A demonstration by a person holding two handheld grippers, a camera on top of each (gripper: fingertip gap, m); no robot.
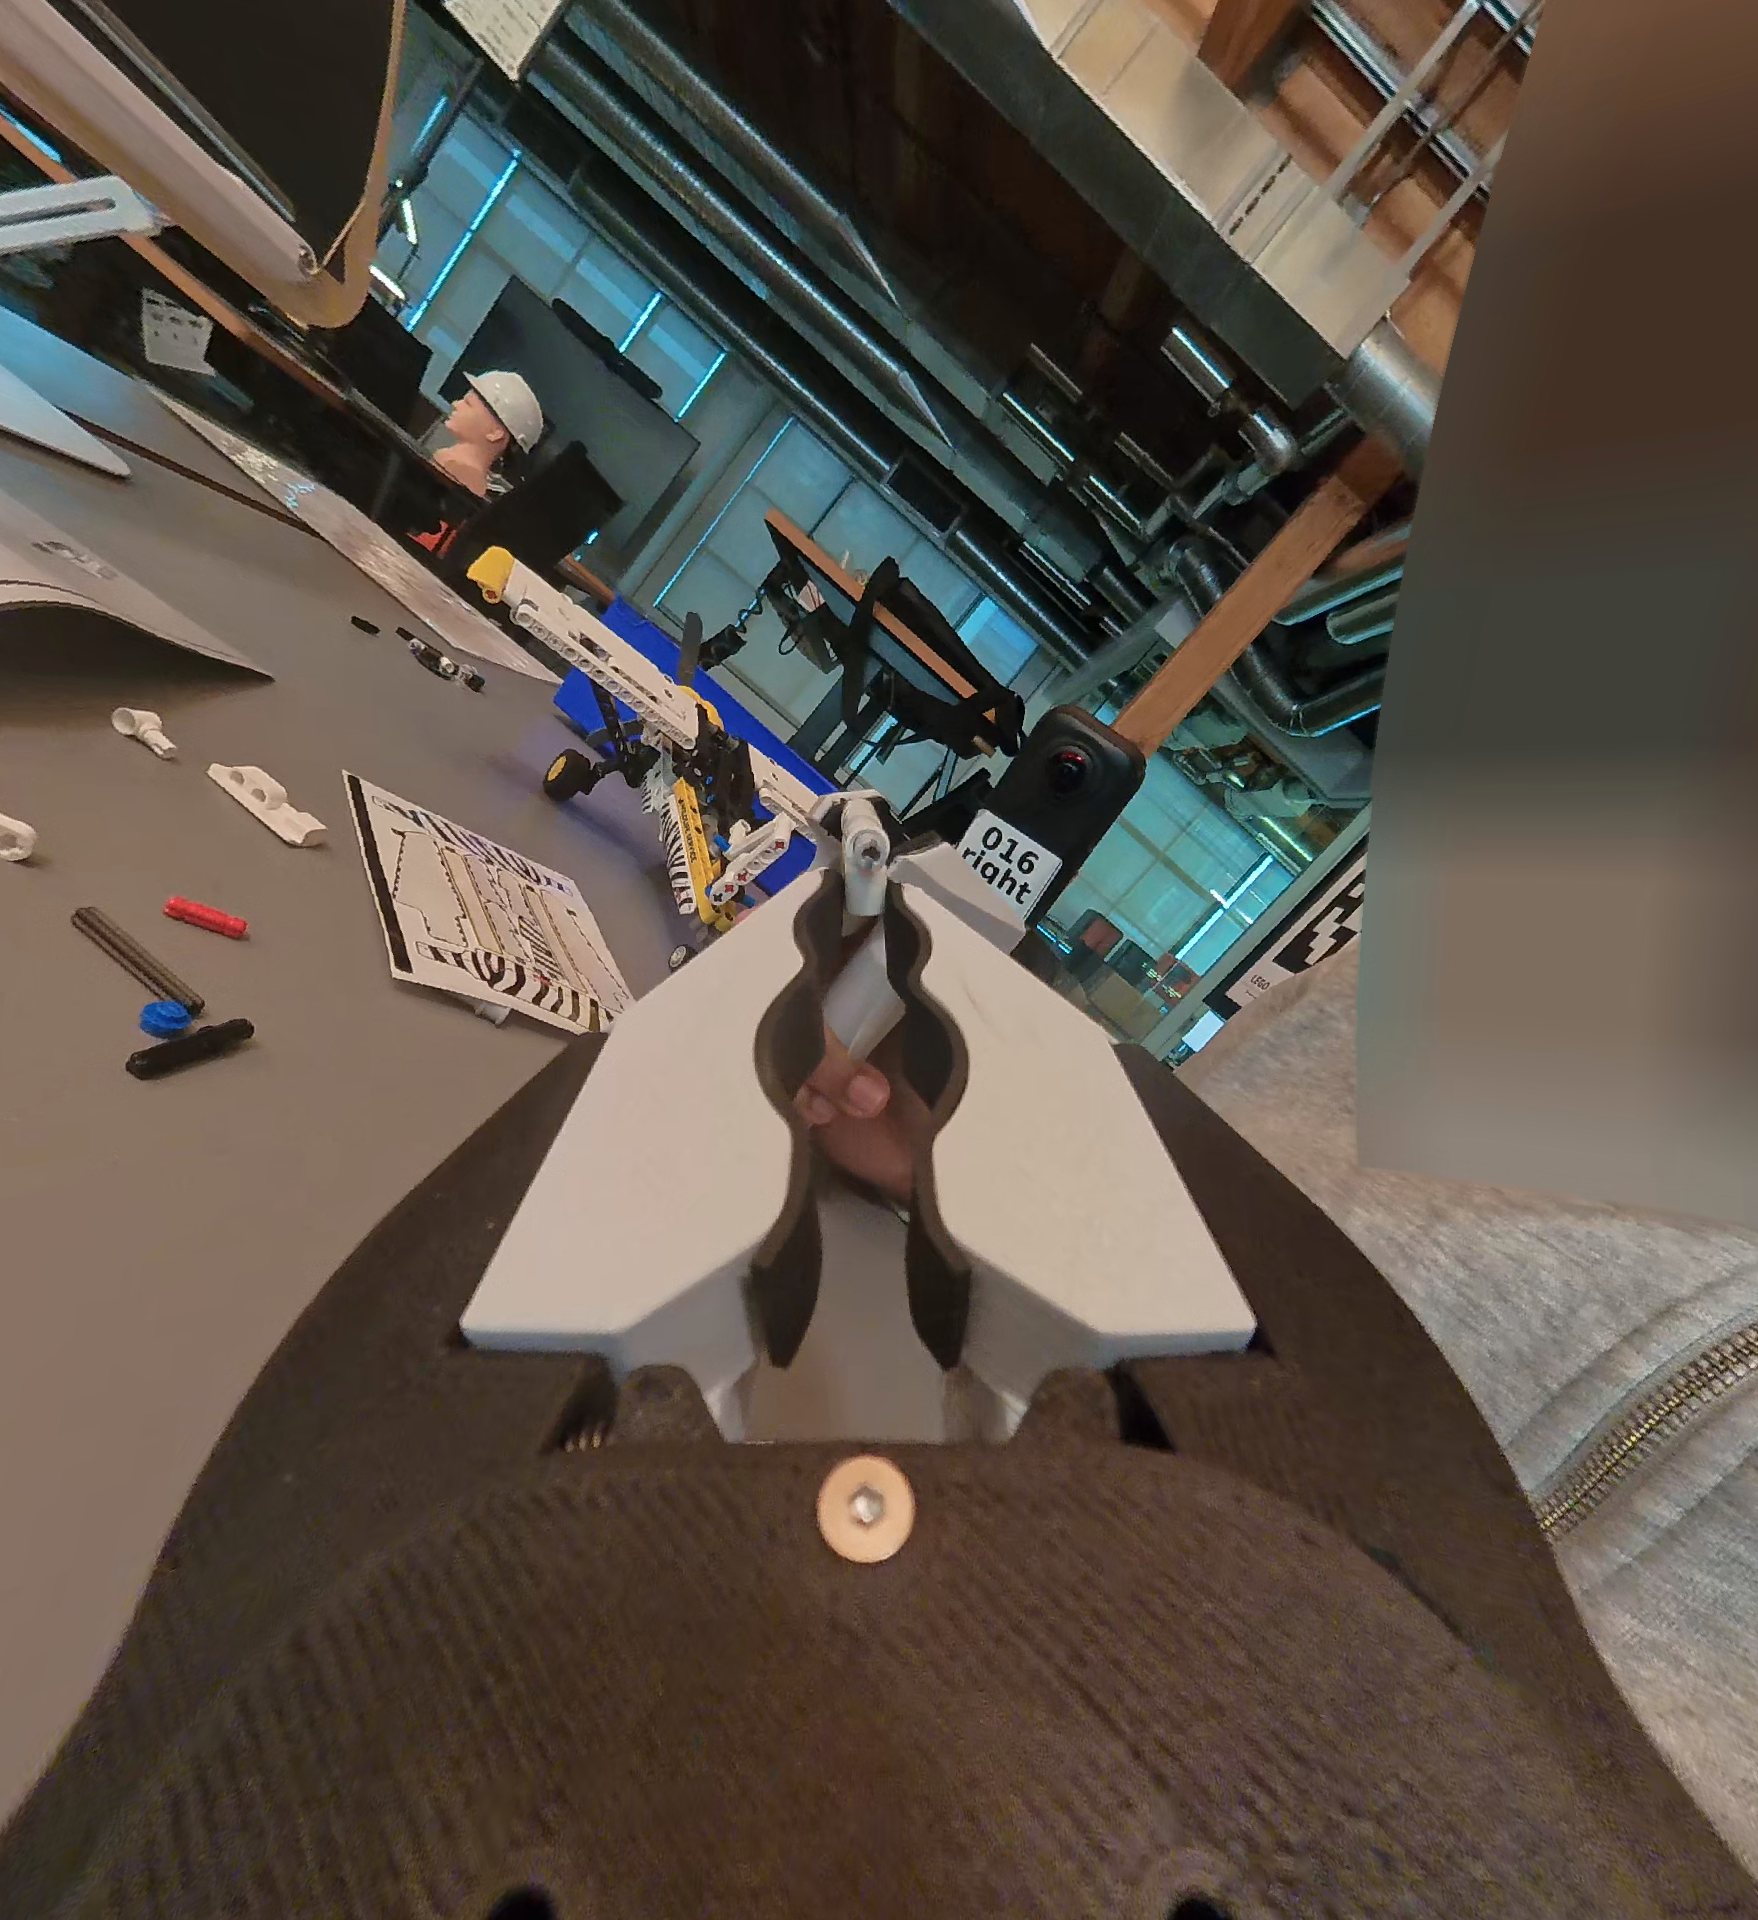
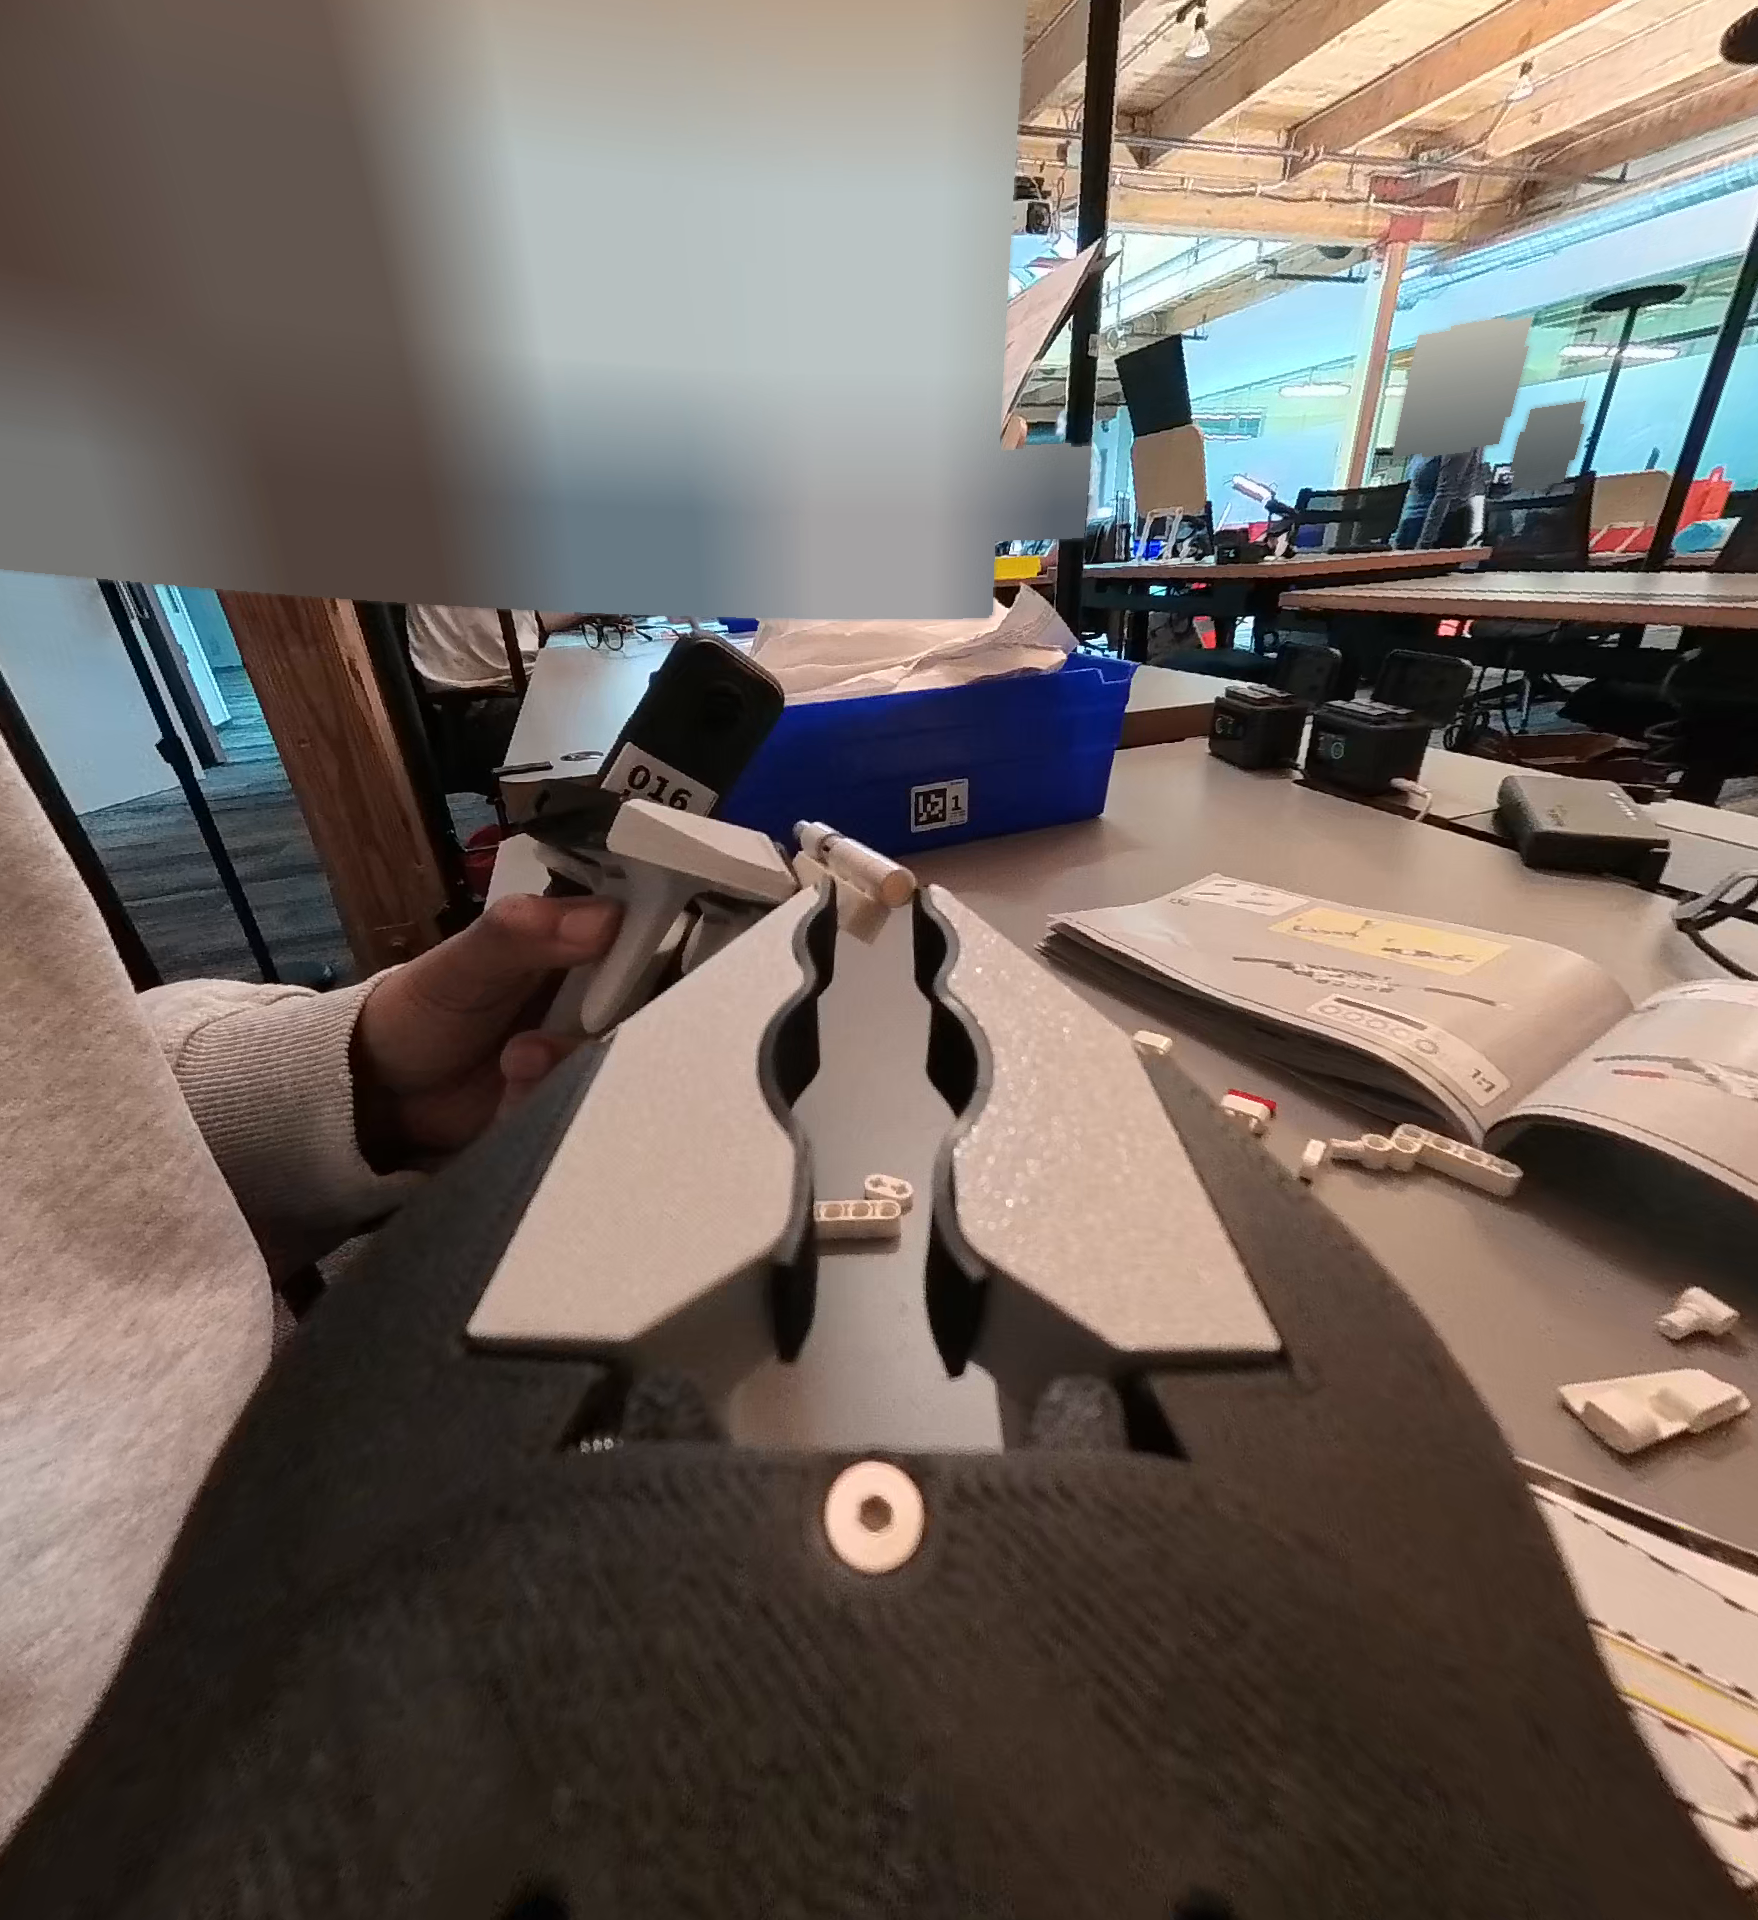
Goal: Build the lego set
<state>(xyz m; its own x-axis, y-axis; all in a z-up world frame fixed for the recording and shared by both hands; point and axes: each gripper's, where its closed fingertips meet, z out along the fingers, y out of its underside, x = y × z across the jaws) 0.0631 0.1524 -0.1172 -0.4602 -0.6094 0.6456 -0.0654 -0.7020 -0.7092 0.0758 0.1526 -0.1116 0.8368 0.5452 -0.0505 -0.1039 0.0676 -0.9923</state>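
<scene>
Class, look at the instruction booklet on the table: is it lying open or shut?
Open. In the right wrist view the instruction booklet lies on the grey table with its pages spread either side of the spine, printed diagrams facing up.

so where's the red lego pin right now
In the left wrist view the red pin lies on the grey table at far left, between the black axle and the sticker sheet.

The bench (image 2: 1218, 862) is bare between the blue bin (image 2: 916, 748) and the open instruction booklet (image 2: 1374, 997). Loose white pieces (image 2: 1415, 1148) lie beside the booklet, and the sticker sheet (image 1: 485, 914) and black axles (image 1: 137, 961) crowd the left side.
</scene>
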